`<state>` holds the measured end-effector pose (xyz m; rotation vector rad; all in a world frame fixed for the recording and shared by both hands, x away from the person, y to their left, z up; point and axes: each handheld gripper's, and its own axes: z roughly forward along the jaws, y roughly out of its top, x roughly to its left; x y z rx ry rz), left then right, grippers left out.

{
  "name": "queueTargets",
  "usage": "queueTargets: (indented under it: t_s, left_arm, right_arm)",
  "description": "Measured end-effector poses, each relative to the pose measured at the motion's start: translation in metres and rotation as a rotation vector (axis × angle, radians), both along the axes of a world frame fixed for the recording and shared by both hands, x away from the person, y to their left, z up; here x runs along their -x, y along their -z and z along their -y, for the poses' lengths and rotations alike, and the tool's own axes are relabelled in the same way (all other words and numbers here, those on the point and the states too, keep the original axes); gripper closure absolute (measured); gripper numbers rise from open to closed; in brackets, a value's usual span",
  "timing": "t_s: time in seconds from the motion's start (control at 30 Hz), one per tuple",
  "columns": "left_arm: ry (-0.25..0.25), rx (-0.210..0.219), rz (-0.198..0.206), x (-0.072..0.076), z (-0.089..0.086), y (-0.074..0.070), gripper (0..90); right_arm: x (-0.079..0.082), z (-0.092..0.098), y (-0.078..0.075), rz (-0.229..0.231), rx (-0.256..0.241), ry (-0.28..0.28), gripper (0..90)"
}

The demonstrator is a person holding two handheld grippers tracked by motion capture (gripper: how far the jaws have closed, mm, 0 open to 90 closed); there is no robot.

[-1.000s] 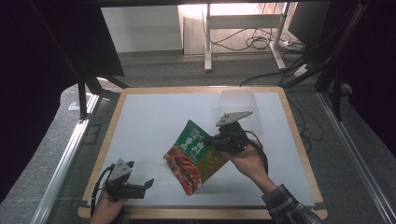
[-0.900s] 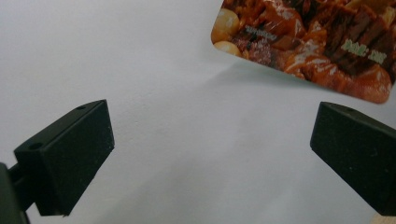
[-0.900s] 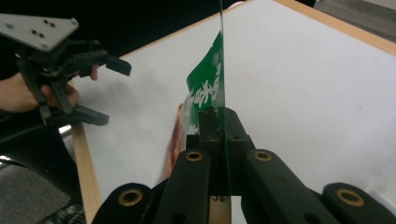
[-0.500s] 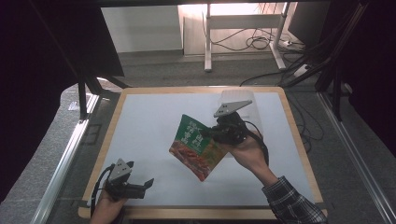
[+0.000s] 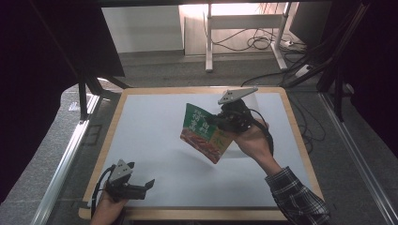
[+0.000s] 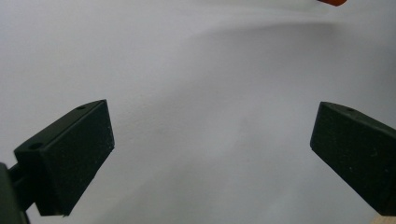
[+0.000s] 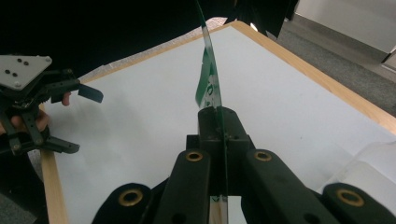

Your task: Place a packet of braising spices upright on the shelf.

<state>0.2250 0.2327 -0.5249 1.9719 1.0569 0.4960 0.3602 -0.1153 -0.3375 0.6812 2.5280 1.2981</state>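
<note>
One packet (image 5: 205, 132) aloft (table edges (image 5: 296, 136) distant)

Both grippers are built of black linkage bars: the left gripper (image 5: 149, 183) and the right gripper (image 5: 210, 120) are each topped by a grey three-cornered plate, and small dark screw holes are seen in the left one's plate in the right gripper view. Brass-coloured ringed pivots are seen along the right gripper's arms, and matte black rectangular pads on the left gripper's jaws. A black cable is trailed from each gripper, and a dark plaid sleeve (image 5: 296, 197) with pale lines is worn on the right forearm.
</note>
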Motion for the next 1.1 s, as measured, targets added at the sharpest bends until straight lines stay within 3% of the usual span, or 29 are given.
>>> queueTargets:
  t_s: [0.3, 0.5, 1.1]
  left_arm:
    - [-0.001, -0.002, -0.001, 0.0, 0.0, 0.0, 0.0]
    - [0.0, -0.004, -0.002, 0.0, 0.001, 0.0, 0.0]
    - [0.001, -0.002, -0.004, 0.0, 0.0, 0.0, 0.0]
  right_arm:
    - [-0.014, 0.002, -0.009, -0.005, -0.02, 0.008, 89.7]
    - [-0.028, 0.003, -0.023, 0.019, -0.033, 0.032, 89.7]
    - [-0.06, 0.012, -0.04, 0.061, -0.016, 0.078, 89.7]
